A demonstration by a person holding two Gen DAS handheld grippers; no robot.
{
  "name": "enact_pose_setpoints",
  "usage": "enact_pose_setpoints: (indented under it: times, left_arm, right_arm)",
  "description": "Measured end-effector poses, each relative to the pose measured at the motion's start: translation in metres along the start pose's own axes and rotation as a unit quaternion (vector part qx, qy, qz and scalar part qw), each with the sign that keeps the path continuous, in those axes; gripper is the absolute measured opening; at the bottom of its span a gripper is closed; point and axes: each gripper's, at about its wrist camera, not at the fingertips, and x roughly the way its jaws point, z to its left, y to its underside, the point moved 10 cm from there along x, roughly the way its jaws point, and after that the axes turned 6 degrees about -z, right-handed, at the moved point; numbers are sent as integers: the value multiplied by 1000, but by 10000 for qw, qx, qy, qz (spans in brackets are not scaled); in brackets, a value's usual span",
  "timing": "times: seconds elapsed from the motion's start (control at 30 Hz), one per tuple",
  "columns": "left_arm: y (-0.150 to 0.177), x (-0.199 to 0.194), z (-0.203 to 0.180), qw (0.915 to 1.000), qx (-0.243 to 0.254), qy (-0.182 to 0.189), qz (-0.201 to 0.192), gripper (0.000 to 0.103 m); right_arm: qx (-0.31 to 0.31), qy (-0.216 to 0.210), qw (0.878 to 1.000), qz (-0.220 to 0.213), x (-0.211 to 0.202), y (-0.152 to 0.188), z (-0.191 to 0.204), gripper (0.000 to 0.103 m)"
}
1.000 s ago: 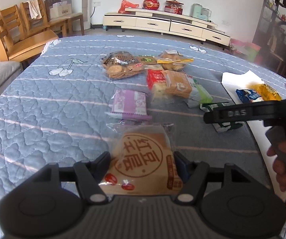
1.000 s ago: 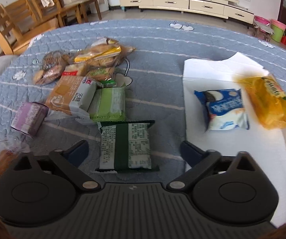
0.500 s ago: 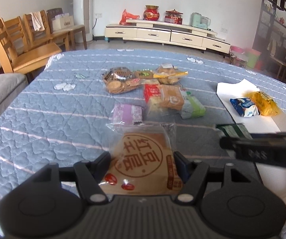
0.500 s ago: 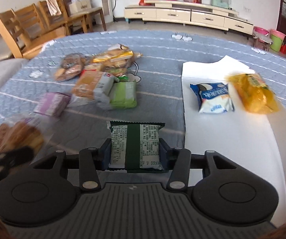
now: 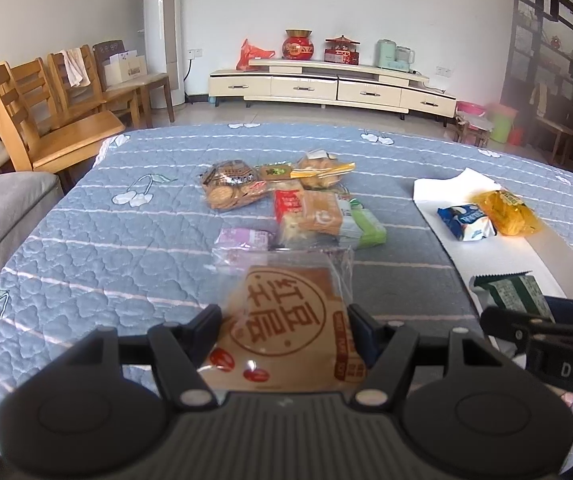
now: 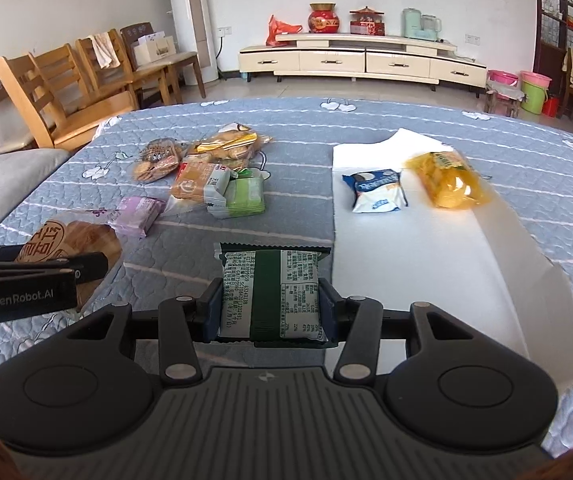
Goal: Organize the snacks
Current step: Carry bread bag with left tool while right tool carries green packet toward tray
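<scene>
Nearest in the right wrist view, the right gripper (image 6: 271,306) has its jaws drawn in on both long sides of a green and white snack packet (image 6: 271,294), which it holds just left of the near left edge of the white tray (image 6: 498,280); its jaws have just been closing, with this packet between them. To the left of that, well away from the tray, the left gripper (image 5: 284,330) grips a clear-wrapped bread with a round brown label (image 5: 290,326), its jaws about half open and pressing on the wrapper's two sides above the blue quilted cover (image 5: 106,240). Further on, left of the tray, lies a loose pile: a purple packet (image 6: 139,214), a light green packet (image 6: 244,196), an orange and white bread pack (image 6: 200,182), and behind them a bag of round biscuits (image 6: 156,160) and a bag of buns with a yellow strip (image 6: 228,144). At the tray's far end rest a blue and white packet (image 6: 378,192) and, just right of it, a yellow bag (image 6: 446,180). Past the tray, across the floor, stands a low cream cabinet (image 6: 362,60).
</scene>
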Motion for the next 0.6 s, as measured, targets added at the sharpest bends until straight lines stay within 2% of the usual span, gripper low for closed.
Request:
enact_pose_setpoints:
  times: [0.6]
  left_arm:
    - [-1, -14, -18, 9998, 176, 94, -79, 68]
  right_arm:
    - [-10, 61, 9997, -237, -17, -1, -9, 60]
